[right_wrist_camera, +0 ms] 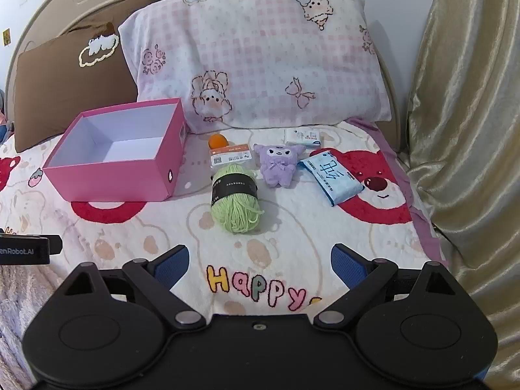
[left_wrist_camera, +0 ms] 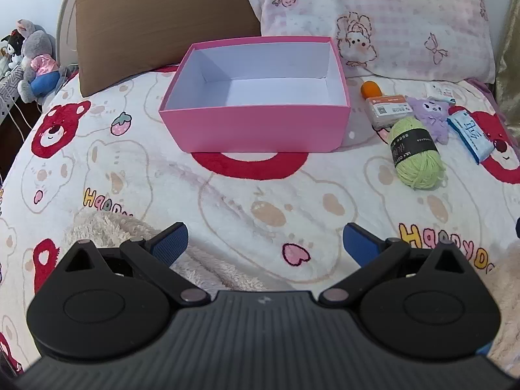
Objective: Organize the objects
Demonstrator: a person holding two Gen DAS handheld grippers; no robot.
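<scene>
Bedding printed with red bears and "Happy" lettering fills the left wrist view, where the left gripper (left_wrist_camera: 265, 243) hangs over the blanket (left_wrist_camera: 227, 201) with its blue-padded fingers (left_wrist_camera: 169, 243) spread wide and nothing between them. Straight ahead sits an open pink box (left_wrist_camera: 256, 123), white inside and empty, resting on the blanket in front of a brown cushion (left_wrist_camera: 156, 32) and a pink checked pillow (left_wrist_camera: 390, 19). To the right of the box lies a loose cluster: an orange ball (left_wrist_camera: 370, 89) nearest the pillow, a small packet with an orange label (left_wrist_camera: 386, 112) just beside it, a skein of green yarn (left_wrist_camera: 416, 152) with a dark band closer to the camera, a purple plush toy (left_wrist_camera: 430, 118), a blue tissue pack (left_wrist_camera: 471, 135) and a small white box (left_wrist_camera: 440, 92) behind them. Plush toys (left_wrist_camera: 31, 61) sit off the bed at far left. In the right wrist view the right gripper (right_wrist_camera: 260, 265) is likewise spread, holding nothing, poised above the "Happy" print. The green yarn (right_wrist_camera: 235, 200) lies directly ahead of it, with the packet (right_wrist_camera: 230, 157) and orange ball (right_wrist_camera: 217, 141) behind, the purple plush (right_wrist_camera: 278, 165) upright to the right, the tissue pack (right_wrist_camera: 333, 177) on a red bear's face, and the white box (right_wrist_camera: 302, 138) against the pillow (right_wrist_camera: 260, 55). The pink box (right_wrist_camera: 117, 169) stands to the left of the yarn, near but apart. A gold curtain (right_wrist_camera: 464, 130) hangs at right.
</scene>
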